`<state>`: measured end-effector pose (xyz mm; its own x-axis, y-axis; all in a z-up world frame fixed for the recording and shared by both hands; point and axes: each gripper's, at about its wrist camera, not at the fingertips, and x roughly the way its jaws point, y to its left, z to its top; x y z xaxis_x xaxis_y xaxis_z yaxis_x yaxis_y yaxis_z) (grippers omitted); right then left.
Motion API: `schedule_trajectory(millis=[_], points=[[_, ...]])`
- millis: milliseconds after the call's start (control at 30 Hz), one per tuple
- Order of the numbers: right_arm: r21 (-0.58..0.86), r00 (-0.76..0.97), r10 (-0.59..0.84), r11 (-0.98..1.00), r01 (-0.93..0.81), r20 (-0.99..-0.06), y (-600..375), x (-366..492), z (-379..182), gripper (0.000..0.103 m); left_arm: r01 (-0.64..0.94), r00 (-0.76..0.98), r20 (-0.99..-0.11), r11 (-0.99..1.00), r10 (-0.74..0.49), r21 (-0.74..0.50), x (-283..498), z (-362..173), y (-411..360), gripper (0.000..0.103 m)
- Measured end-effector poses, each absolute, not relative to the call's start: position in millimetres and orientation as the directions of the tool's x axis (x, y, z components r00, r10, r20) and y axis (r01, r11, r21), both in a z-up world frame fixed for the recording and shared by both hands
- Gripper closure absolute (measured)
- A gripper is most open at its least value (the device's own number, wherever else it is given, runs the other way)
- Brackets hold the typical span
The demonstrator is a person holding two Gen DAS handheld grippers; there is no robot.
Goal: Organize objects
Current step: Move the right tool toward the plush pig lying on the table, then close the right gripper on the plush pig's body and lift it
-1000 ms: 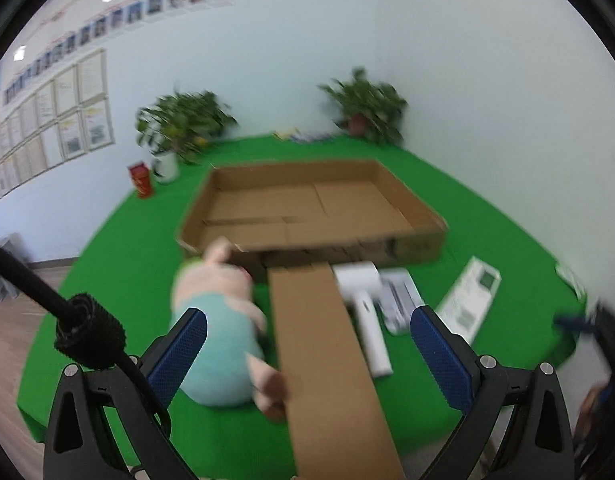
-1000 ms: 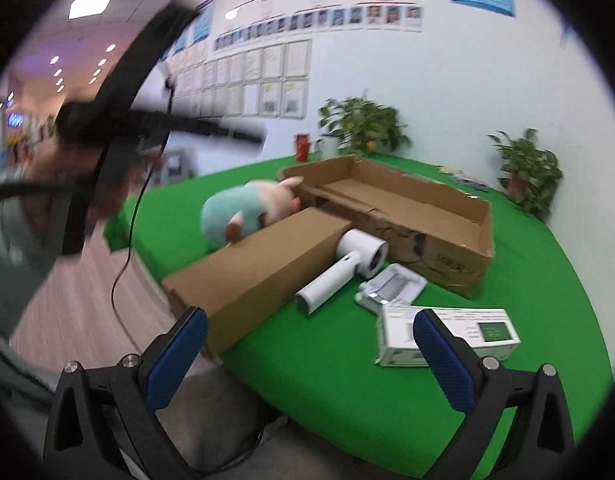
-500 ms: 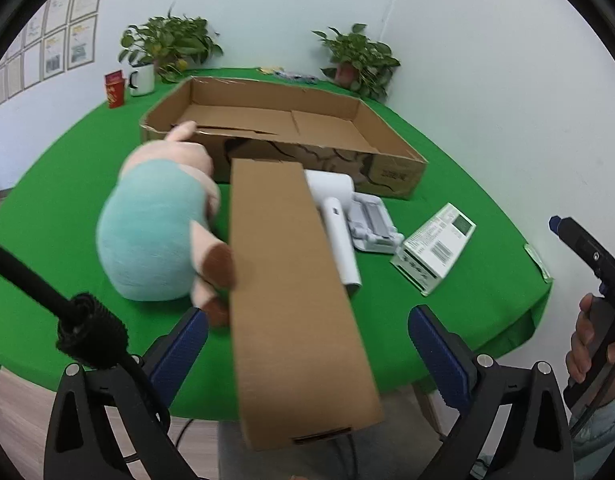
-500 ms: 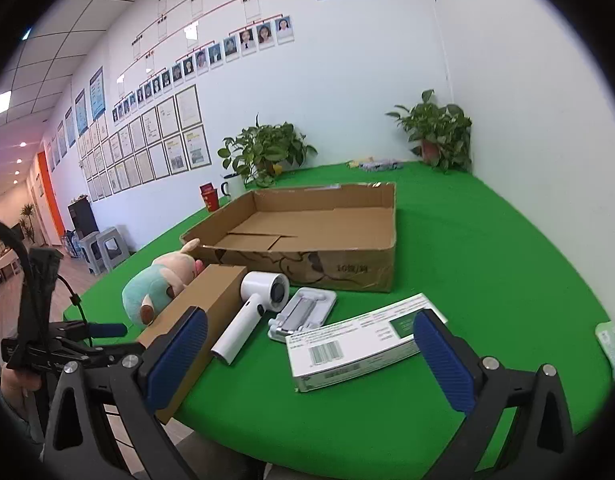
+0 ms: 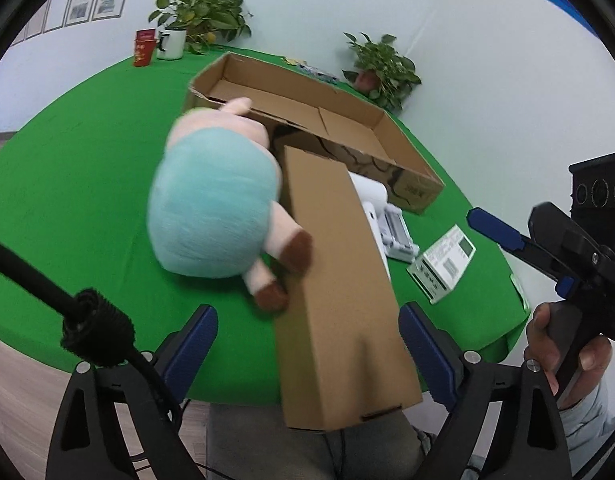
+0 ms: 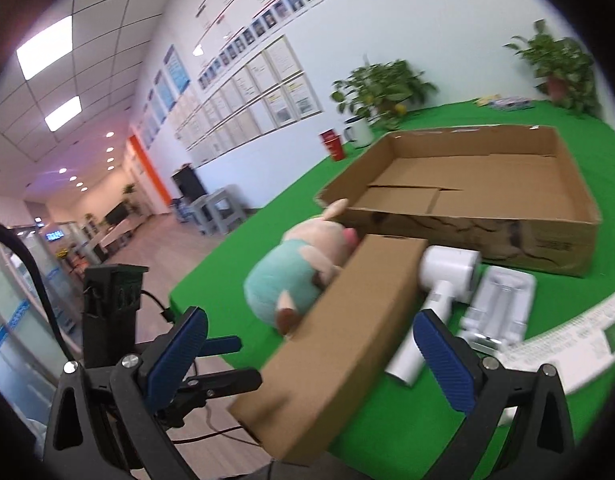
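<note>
Long brown carton [image 5: 339, 292] runs down the centre of the left wrist frame, its near end overhanging the green table [image 5: 67, 184], likely for easy gripping. Left gripper [image 5: 307, 344] and right gripper [image 6: 307, 356] both gape, holding nothing. Plush pig [image 5: 215, 208] leans against the carton; the open tray box [image 6: 487, 196] waits behind.

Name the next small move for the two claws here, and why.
Probably ease both open claws, left claw and right claw, forward to straddle the long closed carton. It overhangs the table edge, nearest both; the open tray box behind holds nothing visible.
</note>
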<state>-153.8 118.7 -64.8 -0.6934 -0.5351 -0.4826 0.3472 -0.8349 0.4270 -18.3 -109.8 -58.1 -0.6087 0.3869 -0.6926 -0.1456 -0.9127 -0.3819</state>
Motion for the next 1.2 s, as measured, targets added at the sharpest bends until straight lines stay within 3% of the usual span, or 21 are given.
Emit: schedule_trajectory(millis=[233,333,533,667,700,767,833,867,900,1200], points=[[0.457,-0.642,-0.609,-0.787,0.415,-0.465,83.1,-184.7,-44.6,0.002,-0.033,-0.688,-0.675,-0.94,0.267,-0.339,-48.8,-42.5,-155.9,0.014],[0.439,-0.649,-0.592,-0.801,0.407,-0.478,77.3,-195.2,-34.6,0.009,-0.003,-0.679,-0.678,-0.924,0.283,-0.383,-74.4,-49.8,-174.9,0.016],[0.418,-0.636,-0.58,-0.813,0.406,-0.509,69.9,-212.0,-33.6,0.032,-0.032,-0.649,-0.666,-0.888,0.368,-0.46,-104.5,-63.5,-191.1,0.018],[0.437,-0.628,-0.567,-0.82,0.369,-0.534,68.9,-228.9,-38.5,0.072,-0.067,-0.609,-0.652,-0.848,0.452,-0.526,-113.7,-72.5,-192.4,0.018],[0.438,-0.627,-0.555,-0.828,0.35,-0.547,69.1,-233.9,-40.4,0.076,-0.07,-0.601,-0.65,-0.841,0.465,-0.537,-113.9,-74.2,-192.5,0.018],[0.449,-0.614,-0.554,-0.828,0.336,-0.562,68.9,-243.2,-45.1,0.074,-0.069,-0.601,-0.648,-0.838,0.468,-0.541,-112.8,-75.6,-193.6,0.018],[0.476,-0.582,-0.566,-0.82,0.319,-0.585,65.7,-257.0,-49.3,0.041,-0.067,-0.596,-0.646,-0.832,0.476,-0.551,-112.3,-77.4,-196.9,0.018],[0.49,-0.57,-0.565,-0.819,0.299,-0.597,64.0,-264.0,-52.1,0.01,-0.067,-0.593,-0.646,-0.829,0.481,-0.555,-112.0,-78.8,-198.1,0.018],[0.503,-0.565,-0.562,-0.819,0.277,-0.604,62.8,-270.3,-54.5,0.0,-0.072,-0.582,-0.646,-0.822,0.494,-0.564,-112.4,-81.3,-200.4,0.02],[0.504,-0.438,-0.567,-0.823,0.263,-0.697,30.9,-304.3,-76.7,0.0,-0.056,-0.562,-0.613,-0.764,0.556,-0.642,-88.8,-100.6,-228.3,0.036]])
